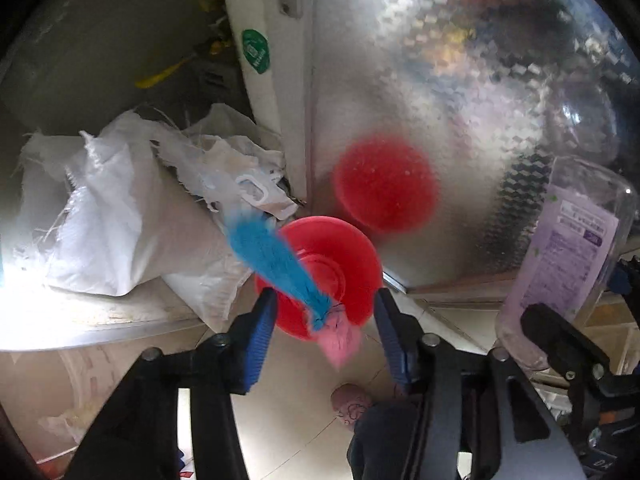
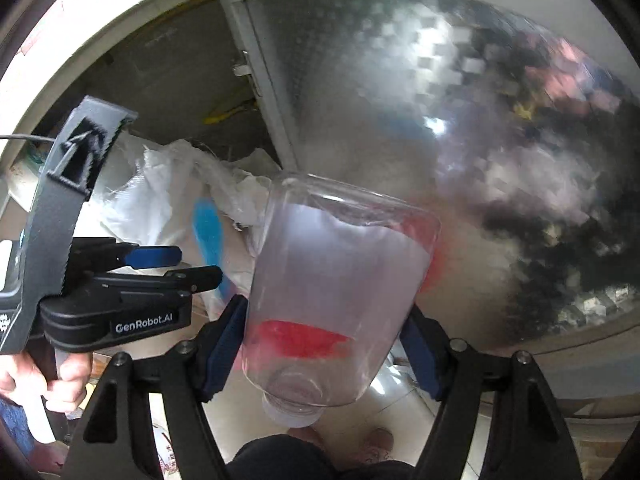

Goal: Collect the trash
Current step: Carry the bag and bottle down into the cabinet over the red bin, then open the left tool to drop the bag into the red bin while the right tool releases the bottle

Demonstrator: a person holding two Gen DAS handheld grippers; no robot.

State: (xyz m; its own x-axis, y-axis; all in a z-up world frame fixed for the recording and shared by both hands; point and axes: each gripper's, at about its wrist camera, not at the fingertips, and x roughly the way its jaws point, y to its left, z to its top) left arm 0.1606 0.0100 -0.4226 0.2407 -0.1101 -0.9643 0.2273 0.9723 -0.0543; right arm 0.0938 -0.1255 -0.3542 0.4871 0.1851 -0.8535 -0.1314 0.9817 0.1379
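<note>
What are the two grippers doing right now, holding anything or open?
Left gripper: jaws open, pads clear of the blurred blue and pink object above the red bowl.
Right gripper: jaws closed on the clear plastic bottle, neck pointing down.

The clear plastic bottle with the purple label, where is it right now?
The clear plastic bottle is clamped neck-down in the right tool, filling the middle of the right wrist view. It hangs over the tiled floor, in front of the shiny metal door.

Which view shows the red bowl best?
Left wrist: the red bowl sits whole between the open fingers, partly crossed by a blue brush. Right wrist shows only red patches through the bottle.
</note>
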